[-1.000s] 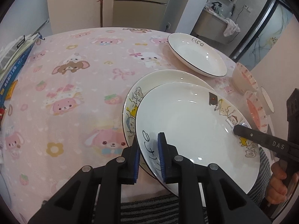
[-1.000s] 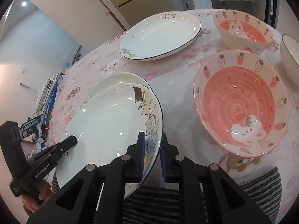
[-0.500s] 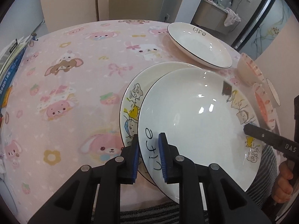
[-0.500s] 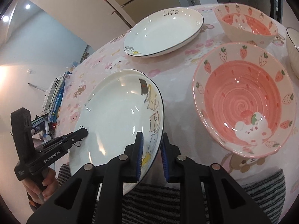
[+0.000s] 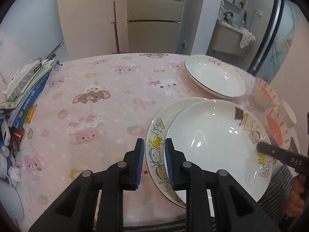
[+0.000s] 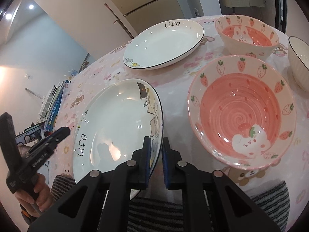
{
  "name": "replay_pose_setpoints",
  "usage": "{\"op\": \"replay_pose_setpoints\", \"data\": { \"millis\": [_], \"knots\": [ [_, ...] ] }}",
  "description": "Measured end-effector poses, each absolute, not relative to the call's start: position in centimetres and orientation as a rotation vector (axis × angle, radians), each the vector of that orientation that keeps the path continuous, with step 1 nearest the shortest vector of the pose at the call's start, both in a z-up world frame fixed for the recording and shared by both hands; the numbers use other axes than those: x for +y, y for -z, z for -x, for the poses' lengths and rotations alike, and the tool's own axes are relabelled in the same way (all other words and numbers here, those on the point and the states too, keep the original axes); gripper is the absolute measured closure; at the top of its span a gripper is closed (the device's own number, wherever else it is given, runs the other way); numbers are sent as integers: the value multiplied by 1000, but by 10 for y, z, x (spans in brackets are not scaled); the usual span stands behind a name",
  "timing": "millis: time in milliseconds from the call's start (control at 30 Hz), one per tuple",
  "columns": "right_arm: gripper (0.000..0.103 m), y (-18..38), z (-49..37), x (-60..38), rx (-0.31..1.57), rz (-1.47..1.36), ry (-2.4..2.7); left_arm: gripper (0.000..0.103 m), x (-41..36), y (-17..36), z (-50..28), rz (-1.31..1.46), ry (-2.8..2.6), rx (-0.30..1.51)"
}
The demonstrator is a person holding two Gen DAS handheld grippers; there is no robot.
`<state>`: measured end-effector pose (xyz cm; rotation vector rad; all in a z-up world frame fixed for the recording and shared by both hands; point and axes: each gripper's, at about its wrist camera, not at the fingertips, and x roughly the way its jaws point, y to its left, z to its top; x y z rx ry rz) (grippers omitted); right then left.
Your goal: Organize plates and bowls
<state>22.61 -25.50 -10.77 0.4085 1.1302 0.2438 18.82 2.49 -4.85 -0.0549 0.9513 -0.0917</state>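
the right tool (image 6: 154, 160) is clenched on the near rim of the cartoon-cat plate (image 6: 119, 127), low centre of its frame; the left tool (image 5: 153, 162), its jaws opening, straddles the lower cat plate (image 5: 156, 147) unpressed, at lower centre on the table (image 5: 96, 106)

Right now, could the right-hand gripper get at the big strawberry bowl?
Probably not yet: the right gripper is shut on the top plate at its rim. The big strawberry bowl sits close beside it with nothing between.
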Motion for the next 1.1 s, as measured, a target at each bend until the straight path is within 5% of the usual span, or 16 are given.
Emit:
{"op": "replay_pose_setpoints", "data": {
  "millis": [33,100,133,300,1100],
  "knots": [
    [93,107,-225,-256,1132,-408,-244,69,30,49,-188,68,90,948],
    [93,106,-224,-254,1125,-390,-236,42,35,51,-188,91,102,944],
    [93,105,-224,-252,1122,-379,-232,40,39,54,-188,114,117,944],
    [93,109,-227,-256,1132,-423,-259,37,47,65,-192,271,207,942],
    [87,130,-234,-235,1190,-415,-333,37,30,106,-200,189,165,1082]
  ]
}}
